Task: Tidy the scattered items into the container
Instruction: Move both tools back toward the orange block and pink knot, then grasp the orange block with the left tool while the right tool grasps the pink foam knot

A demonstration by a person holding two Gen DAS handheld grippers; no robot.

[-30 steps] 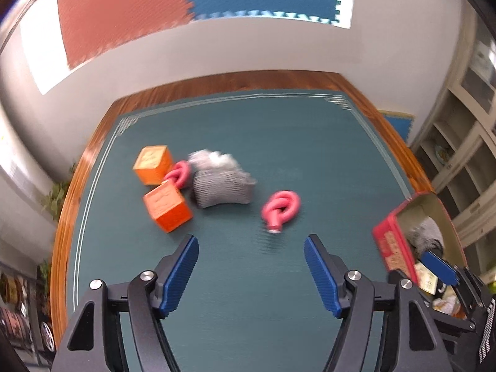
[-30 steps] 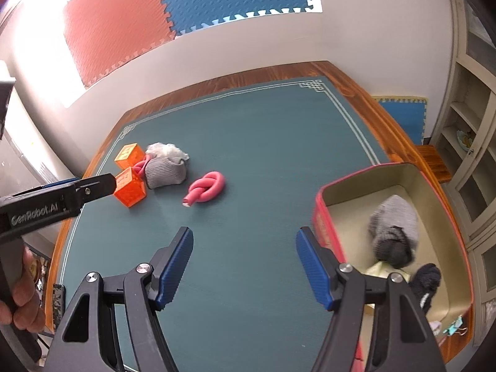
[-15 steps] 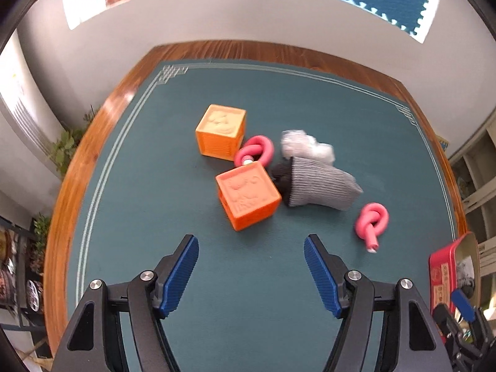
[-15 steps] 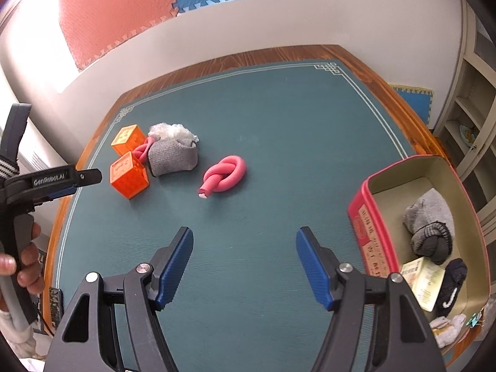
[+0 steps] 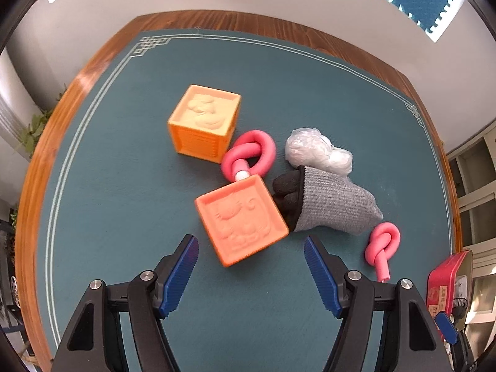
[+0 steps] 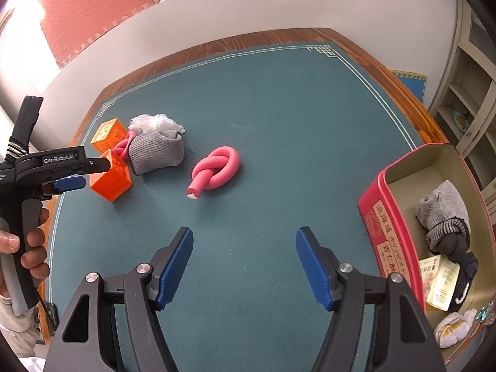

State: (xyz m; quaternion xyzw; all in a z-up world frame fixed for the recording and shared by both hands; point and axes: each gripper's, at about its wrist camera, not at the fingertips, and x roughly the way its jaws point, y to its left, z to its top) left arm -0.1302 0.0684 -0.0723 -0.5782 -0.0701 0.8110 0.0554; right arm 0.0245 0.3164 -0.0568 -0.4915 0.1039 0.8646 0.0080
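Hovering with left gripper (image 5: 251, 274) fingers spread wide and empty over the nearer orange cube (image 5: 241, 218) on the worktop (image 5: 124, 201), touching the grey sock (image 5: 334, 206), likely light, rigid, smooth-sided, best pinched across opposite flat faces; right gripper (image 6: 245, 266) likewise gaping, holding nothing, beside the red tin (image 6: 376, 217).

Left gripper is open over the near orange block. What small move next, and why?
Probably ease the left gripper forward and down to straddle the near block: its jaws stand open just short of it, wider than the block, and the tin still lacks it.
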